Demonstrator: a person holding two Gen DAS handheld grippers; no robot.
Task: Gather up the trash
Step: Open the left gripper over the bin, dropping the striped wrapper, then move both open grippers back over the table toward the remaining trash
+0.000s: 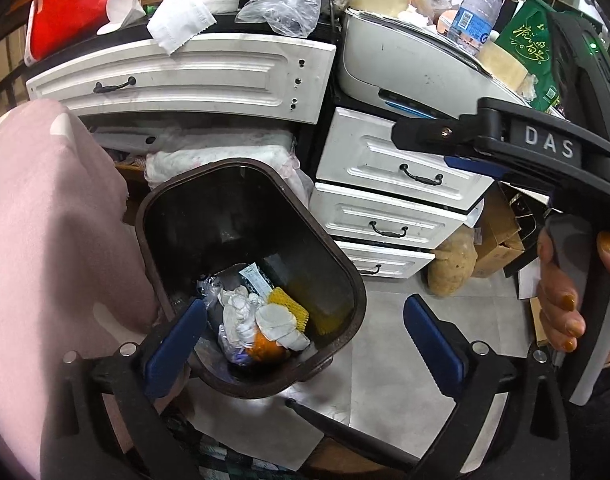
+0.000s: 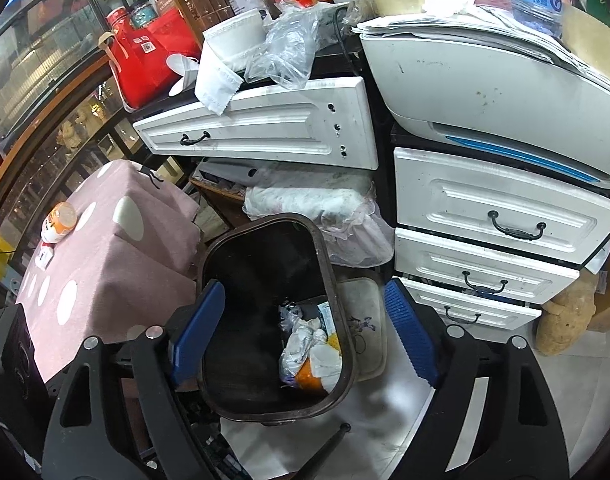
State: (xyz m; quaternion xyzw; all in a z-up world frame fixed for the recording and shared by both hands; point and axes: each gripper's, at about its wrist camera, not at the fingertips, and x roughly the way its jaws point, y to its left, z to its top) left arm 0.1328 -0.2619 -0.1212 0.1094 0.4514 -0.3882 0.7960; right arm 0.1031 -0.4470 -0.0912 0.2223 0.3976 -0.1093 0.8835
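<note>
A dark brown trash bin [image 1: 347,268] stands on the floor below both grippers. At its bottom lie crumpled white tissues [image 1: 245,314], a yellow scrap [image 1: 285,300] and an orange piece [image 1: 265,352]. My left gripper [image 1: 305,304] hangs open over the bin's near rim, with nothing between its blue pads [image 1: 173,348]. My right gripper [image 2: 305,286] is also open above the bin [image 2: 329,256], and only the tissues [image 2: 305,344] far below show between its fingers. In the left wrist view, a hand [image 1: 561,308] holds the right tool's handle.
White drawers [image 1: 389,200] stand right of the bin, under a white printer [image 1: 417,68]. A pink dotted cloth [image 2: 105,264] with a small bottle [image 2: 59,222] is to the left. The counter holds a plastic bag [image 1: 285,4], paper towel [image 1: 181,16] and a water bottle [image 1: 477,8].
</note>
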